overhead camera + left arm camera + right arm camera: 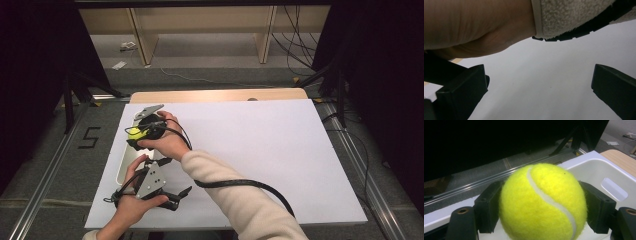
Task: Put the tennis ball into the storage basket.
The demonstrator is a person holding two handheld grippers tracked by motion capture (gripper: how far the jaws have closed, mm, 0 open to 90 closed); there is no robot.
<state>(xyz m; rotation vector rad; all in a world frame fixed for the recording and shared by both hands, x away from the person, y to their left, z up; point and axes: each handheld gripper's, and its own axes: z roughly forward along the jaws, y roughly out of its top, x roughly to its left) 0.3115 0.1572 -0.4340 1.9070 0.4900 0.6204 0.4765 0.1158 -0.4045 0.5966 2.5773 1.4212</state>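
One tennis ball (542, 202) is in view, and one white bin (604, 173). Two grippers appear, the left gripper (186, 192) and the right gripper (134, 134), over one table (260, 145).

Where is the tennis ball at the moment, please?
The tennis ball is clamped in the right hand-held gripper, at the table's left edge in the high view, just above the white bin.
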